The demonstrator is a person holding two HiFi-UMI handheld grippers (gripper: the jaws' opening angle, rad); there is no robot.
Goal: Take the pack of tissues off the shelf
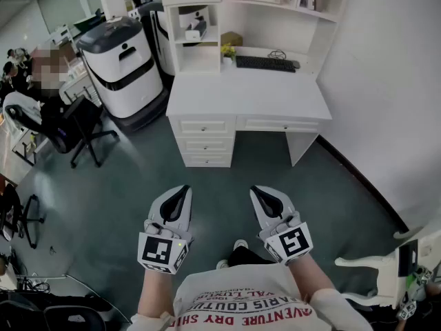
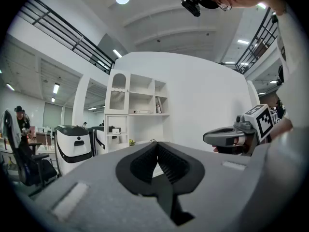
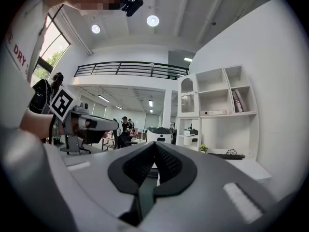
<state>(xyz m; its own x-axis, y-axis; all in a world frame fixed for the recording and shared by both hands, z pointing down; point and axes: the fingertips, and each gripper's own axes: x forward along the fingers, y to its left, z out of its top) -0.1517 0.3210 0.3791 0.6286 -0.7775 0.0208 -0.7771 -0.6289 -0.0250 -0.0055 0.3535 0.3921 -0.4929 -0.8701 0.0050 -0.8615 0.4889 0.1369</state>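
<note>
Head view: a white surface (image 1: 248, 95) with drawers at its left is seen against a plain white wall, on a dull grey-green floor (image 1: 124, 178). A flat black keyboard (image 1: 265, 63) is laid at its back edge, and a boxy white shelf (image 1: 200, 57) is stood upon it. The pack of tissues (image 1: 195, 27) is taken to be the small white block with a dark patch, set in an open cubby on the shelf's left side; finer detail cannot be made out. The left tongs (image 1: 185, 189) and right tongs (image 1: 256, 190) are held low, well apart from the surface. Their ribbed dark pads (image 2: 144, 166) are pressed together on nothing.
</note>
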